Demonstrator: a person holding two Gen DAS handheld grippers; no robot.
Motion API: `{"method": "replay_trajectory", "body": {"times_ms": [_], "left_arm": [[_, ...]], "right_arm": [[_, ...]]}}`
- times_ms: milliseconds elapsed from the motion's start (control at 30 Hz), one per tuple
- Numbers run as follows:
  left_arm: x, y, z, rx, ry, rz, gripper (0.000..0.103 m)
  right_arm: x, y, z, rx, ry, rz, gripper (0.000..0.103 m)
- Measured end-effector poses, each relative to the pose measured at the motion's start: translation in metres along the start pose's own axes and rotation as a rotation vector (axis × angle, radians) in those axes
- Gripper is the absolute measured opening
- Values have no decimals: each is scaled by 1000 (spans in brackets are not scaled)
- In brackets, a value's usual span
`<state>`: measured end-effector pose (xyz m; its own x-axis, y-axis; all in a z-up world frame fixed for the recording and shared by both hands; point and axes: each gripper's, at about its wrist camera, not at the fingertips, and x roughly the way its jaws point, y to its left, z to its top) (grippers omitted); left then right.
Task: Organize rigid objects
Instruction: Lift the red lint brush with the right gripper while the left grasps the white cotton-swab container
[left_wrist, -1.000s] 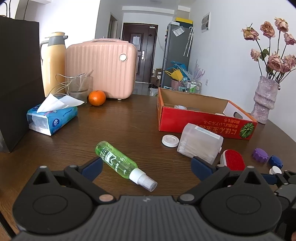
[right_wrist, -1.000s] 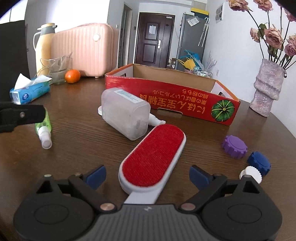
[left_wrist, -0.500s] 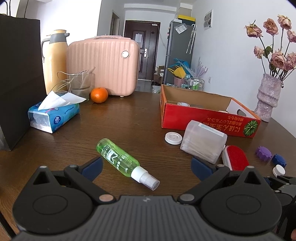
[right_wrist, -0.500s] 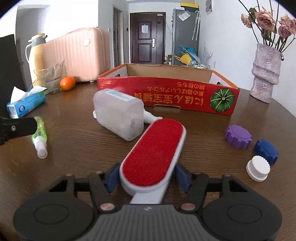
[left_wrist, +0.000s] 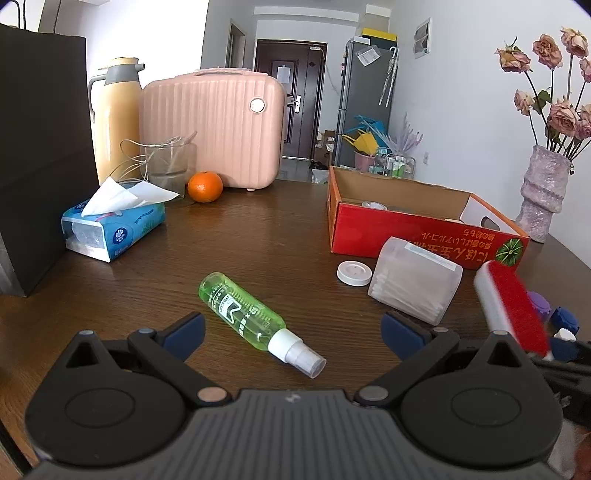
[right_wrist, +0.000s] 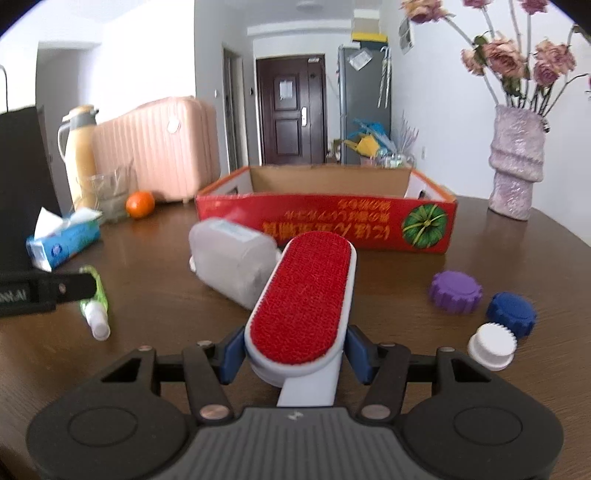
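The right gripper (right_wrist: 295, 354) has just been closing and now clamps the red lint brush (right_wrist: 306, 299), raised off the worktop (right_wrist: 166, 295) before the red box (right_wrist: 325, 225). The left gripper (left_wrist: 291, 328) gapes wide — a green spray bottle (left_wrist: 243, 310) lies between its fingers, untouched.

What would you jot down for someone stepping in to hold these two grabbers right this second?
Right gripper: jaws just closed on the red lint brush, near its handle end; brush tilted up off the table.
Left gripper: open, holding nothing, green spray bottle lying between its fingers on the table.
Red cardboard box: behind the brush; at least one small item already inside.
Still on the table: clear cotton-swab box, white lid, purple cap, blue cap, white cap.
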<state>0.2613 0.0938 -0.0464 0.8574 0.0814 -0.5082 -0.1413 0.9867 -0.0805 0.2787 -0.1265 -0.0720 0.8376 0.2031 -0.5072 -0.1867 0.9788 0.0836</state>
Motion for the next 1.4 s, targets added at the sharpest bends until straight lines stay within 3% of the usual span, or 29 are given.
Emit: {"method": "replay_trajectory", "body": {"times_ms": [333,567,733,900,1100,1400], "left_arm": [[3,-4,-3,19,7,23,103],[5,-16,-5,70,14,35,103],[6,-30,3,110,10,-12,103],[13,-64,14,245,-9,-64,103],[34,-102,23,341,-1,-108,103],[83,-119,30,340,40,-103,103]], "right_arm": [[-13,-50,1,44,-53,-70,57],[-14,-65,1,51,-63,-76,57],[-14,-70,0,54,-63,-84,57],[-13,-77,1,68,-61,-100,57],[-12,-87,1,91,-58,-109,57],[-7,-90,1,101,-48,-114,57]]}}
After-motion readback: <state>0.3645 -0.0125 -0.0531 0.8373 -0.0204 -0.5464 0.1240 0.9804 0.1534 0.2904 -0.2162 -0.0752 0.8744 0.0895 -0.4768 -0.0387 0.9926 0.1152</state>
